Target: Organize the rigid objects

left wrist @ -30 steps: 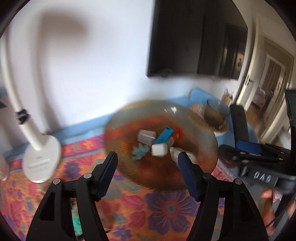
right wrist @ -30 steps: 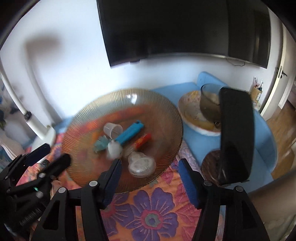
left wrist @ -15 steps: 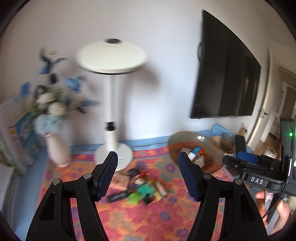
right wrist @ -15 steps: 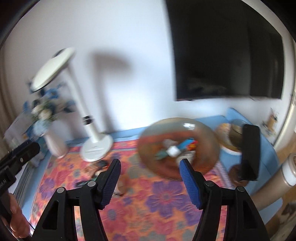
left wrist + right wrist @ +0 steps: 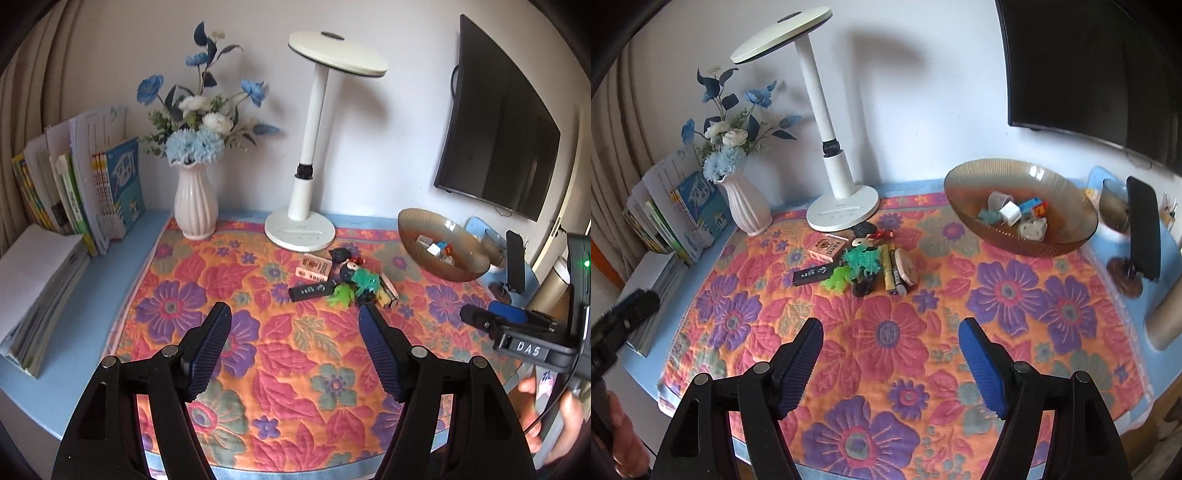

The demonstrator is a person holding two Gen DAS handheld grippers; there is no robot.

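A heap of small objects [image 5: 862, 258] lies mid-table on the floral cloth: a black bar [image 5: 813, 274], a pink box [image 5: 828, 248], green spiky toys [image 5: 863, 260], a yellow marker [image 5: 889, 268]. The same heap [image 5: 345, 284] shows in the left wrist view. A ribbed amber glass bowl [image 5: 1067, 236] at the right holds a white cube [image 5: 1010, 213], a blue lighter and other bits. My left gripper [image 5: 295, 343] and right gripper [image 5: 890, 354] hover over the near cloth, well short of the heap. Both sets of jaws are opening, with nothing between them.
A white desk lamp [image 5: 834, 173], a white vase with blue flowers [image 5: 744, 206] and upright books [image 5: 92, 192] line the back and left. A phone on a stand [image 5: 1141, 236] and a metal flask [image 5: 1171, 314] stand at the right. A wall screen [image 5: 498, 140] hangs above.
Both views have pulled back and swung left from close over the bowl to take in the whole table. Both grippers' jaws stand a little wider.
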